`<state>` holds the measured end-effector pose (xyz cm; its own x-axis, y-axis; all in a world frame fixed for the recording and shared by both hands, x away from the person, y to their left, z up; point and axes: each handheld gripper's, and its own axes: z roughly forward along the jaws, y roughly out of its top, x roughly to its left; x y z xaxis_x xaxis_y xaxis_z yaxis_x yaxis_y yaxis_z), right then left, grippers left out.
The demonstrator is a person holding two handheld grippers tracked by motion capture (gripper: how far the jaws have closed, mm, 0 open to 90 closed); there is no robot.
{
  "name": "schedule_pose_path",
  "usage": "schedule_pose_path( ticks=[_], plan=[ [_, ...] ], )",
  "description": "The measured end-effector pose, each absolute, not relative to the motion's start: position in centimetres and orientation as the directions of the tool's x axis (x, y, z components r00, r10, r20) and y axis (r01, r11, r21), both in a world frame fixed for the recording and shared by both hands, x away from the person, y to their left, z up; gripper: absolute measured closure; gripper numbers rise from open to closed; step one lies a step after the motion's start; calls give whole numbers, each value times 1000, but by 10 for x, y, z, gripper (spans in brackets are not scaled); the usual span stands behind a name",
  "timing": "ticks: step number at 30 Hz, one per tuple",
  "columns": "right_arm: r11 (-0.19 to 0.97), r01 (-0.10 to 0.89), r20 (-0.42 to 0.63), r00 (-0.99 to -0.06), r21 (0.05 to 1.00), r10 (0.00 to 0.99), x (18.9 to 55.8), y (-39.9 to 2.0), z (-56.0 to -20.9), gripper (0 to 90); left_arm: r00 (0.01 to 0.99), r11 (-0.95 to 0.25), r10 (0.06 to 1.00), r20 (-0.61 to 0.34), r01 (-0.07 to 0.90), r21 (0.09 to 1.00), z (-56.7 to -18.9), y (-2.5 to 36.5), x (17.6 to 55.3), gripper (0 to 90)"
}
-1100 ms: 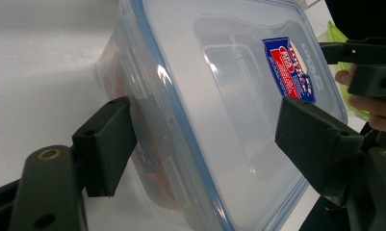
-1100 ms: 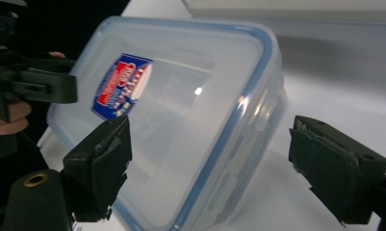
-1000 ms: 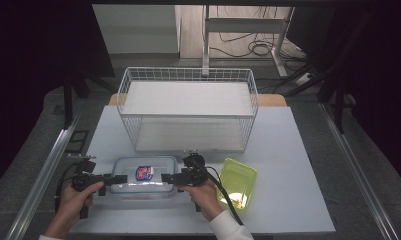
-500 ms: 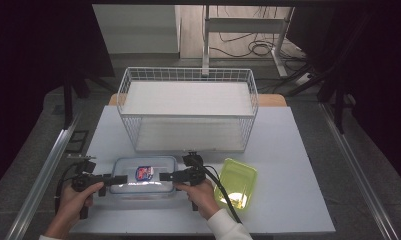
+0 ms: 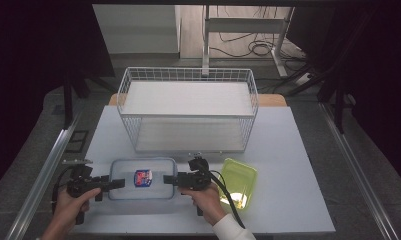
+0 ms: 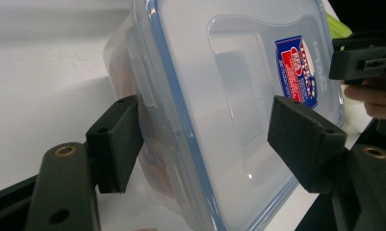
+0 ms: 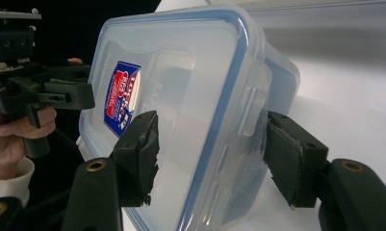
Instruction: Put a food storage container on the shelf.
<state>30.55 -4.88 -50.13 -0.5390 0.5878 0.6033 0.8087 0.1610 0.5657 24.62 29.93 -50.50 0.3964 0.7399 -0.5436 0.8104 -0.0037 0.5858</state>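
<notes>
White table (image 5: 298, 150): claws (image 5: 170, 180) seemingly nearer container (image 5: 143, 192).

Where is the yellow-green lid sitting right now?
In the high view the yellow-green lid lies flat on the table, near its front edge, just right of the right gripper and the clear container, in front of the wire basket.

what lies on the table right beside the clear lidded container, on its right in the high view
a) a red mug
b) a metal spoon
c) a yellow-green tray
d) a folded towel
c: in the high view a yellow-green tray lies flat on the table just right of the clear container, in front of the wire basket.
</notes>
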Motion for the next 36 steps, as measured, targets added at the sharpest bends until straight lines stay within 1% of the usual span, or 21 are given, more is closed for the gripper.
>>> schedule_pose_path(
  ticks=[2,3,7,9,10,19,20,27,32,36],
  plan=[
    [163,807,605,-543,567,583,305,-50,-501,415,399,-3,738,-545,809,587,-504,300,245,318],
    [170,796,598,-560,581,573,302,-52,-500,432,413,-9,730,-545,803,596,-504,303,242,335],
    [177,781,587,-578,599,566,298,-54,-499,447,428,-22,731,-532,793,608,-503,303,239,352],
    [172,778,593,-583,604,556,297,-56,-500,459,431,-15,723,-539,791,612,-503,306,237,375],
    [171,776,596,-586,607,549,296,-57,-500,474,432,8,703,-565,789,614,-506,310,236,391],
    [174,757,584,-610,630,536,291,-59,-500,480,451,15,675,-584,783,622,-506,316,231,440],
    [169,755,586,-610,633,533,290,-60,-500,484,457,17,667,-589,781,625,-506,317,230,458],
    [167,751,584,-615,639,530,286,-62,-499,494,475,13,659,-583,768,640,-504,318,228,475],
    [156,764,598,-598,625,533,285,-64,-498,497,481,2,660,-577,767,642,-502,317,228,478],
    [156,755,587,-606,636,537,283,-63,-497,499,482,0,662,-573,765,644,-502,317,228,480]
  ],
)
